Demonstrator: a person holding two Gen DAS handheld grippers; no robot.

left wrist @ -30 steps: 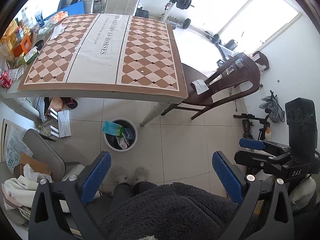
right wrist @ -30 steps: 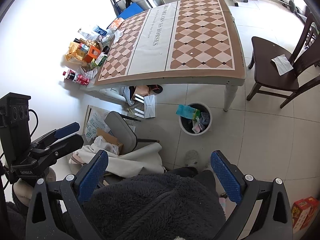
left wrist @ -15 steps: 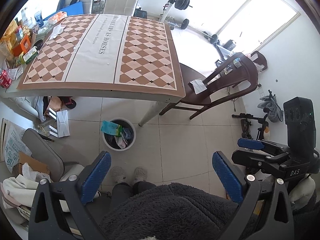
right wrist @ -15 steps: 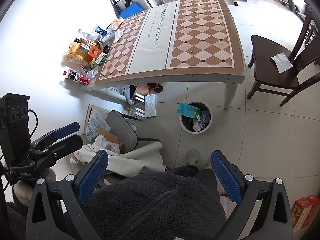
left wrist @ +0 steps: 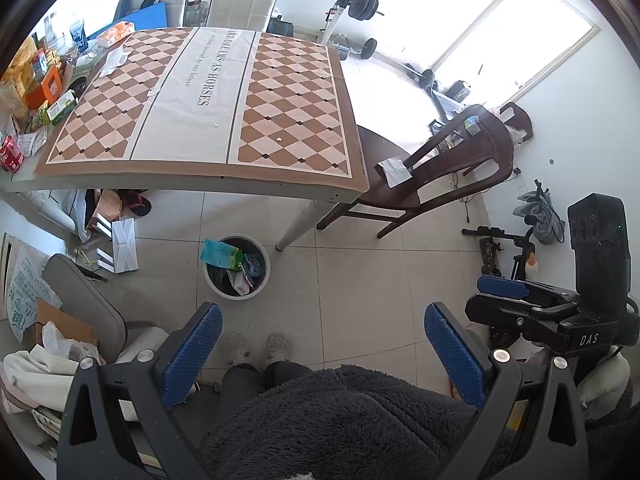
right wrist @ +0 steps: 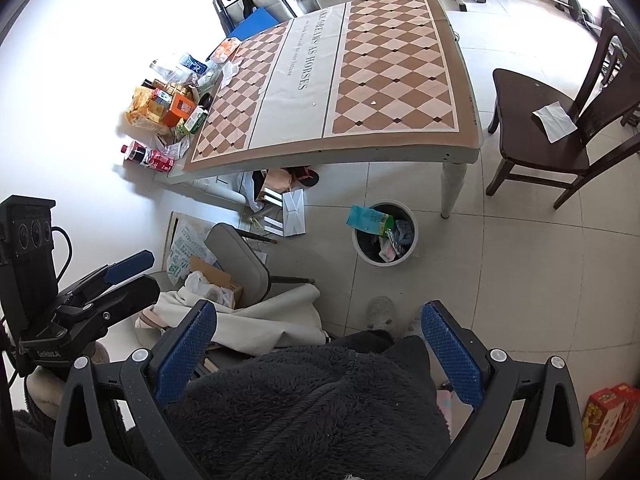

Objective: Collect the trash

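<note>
A white round trash bin point(left wrist: 237, 267) stands on the tile floor by the table leg, holding a teal-green carton point(left wrist: 219, 254) and other wrappers; it also shows in the right wrist view point(right wrist: 385, 234). My left gripper point(left wrist: 323, 350) is open and empty, held high above the floor and the person's lap. My right gripper point(right wrist: 318, 344) is open and empty too, at similar height. A white paper scrap point(left wrist: 394, 170) lies on the dark chair seat. Small white crumbs point(left wrist: 279, 139) lie on the table mat.
A table with a checkered mat point(left wrist: 208, 104) stands ahead, with snack boxes, bottles and cans point(right wrist: 168, 120) along its left edge. A dark wooden chair point(right wrist: 560, 132) is at its right. Bags and cardboard point(right wrist: 208, 276) clutter the floor at left. Red boxes point(right wrist: 608, 416) sit at right.
Both views have drifted only slightly; the table and bin sit a little lower and leftward in the left wrist view. Both grippers stay open and empty.
</note>
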